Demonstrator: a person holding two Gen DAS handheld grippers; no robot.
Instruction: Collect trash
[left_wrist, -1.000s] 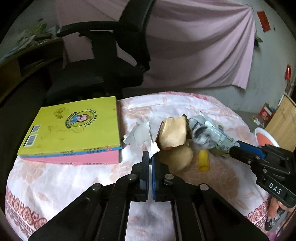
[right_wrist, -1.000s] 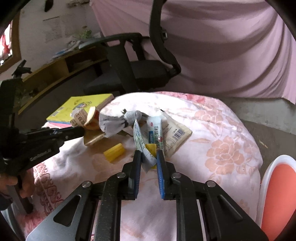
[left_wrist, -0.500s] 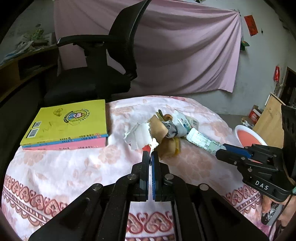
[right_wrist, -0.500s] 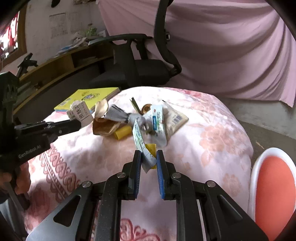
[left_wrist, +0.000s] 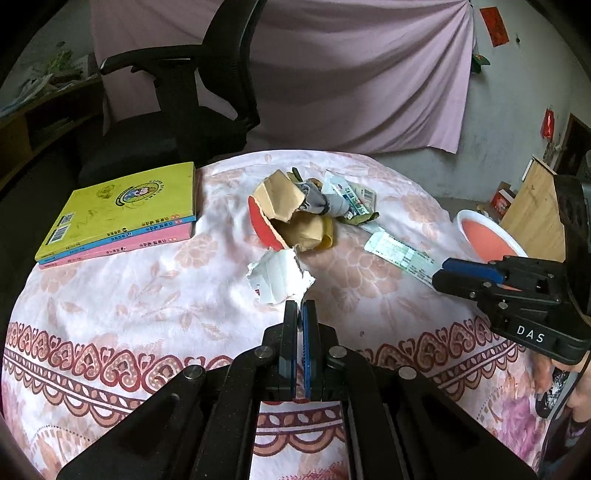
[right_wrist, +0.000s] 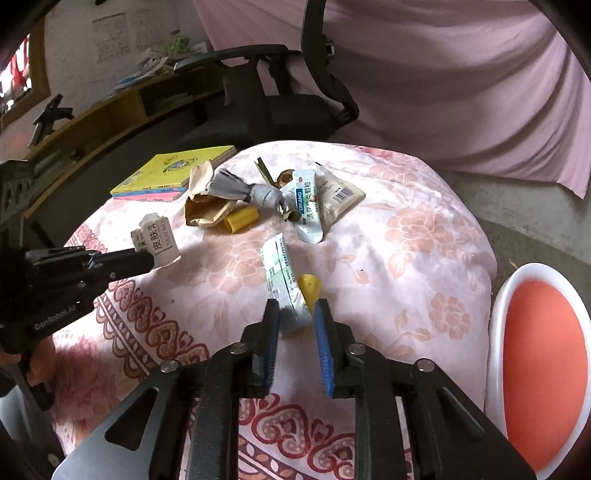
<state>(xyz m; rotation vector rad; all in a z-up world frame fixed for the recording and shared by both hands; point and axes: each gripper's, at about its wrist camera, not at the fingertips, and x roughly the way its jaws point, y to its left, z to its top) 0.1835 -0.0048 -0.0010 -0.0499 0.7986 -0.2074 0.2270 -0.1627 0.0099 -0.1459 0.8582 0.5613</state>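
Step in hand: I carry two pieces off the worktop (right_wrist: 424, 236) heap: my left gripper (left_wrist: 299, 308) has its jaws clamped on a torn white carton scrap (left_wrist: 277, 275), while my right gripper (right_wrist: 295, 314) has its jaws opening around a flat sachet (right_wrist: 284, 273), letting go. Next, I judge, each piece needs a bin, none in view. Count: roughly seven pieces left heaped mid-worktop, one stack of three books (left_wrist: 122, 210), one office chair (left_wrist: 177, 122).

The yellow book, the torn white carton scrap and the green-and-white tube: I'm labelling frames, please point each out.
yellow book (left_wrist: 122, 206), left wrist view, middle of its front cover.
torn white carton scrap (left_wrist: 277, 275), left wrist view, its white face.
green-and-white tube (right_wrist: 282, 277), right wrist view, middle of its printed body.
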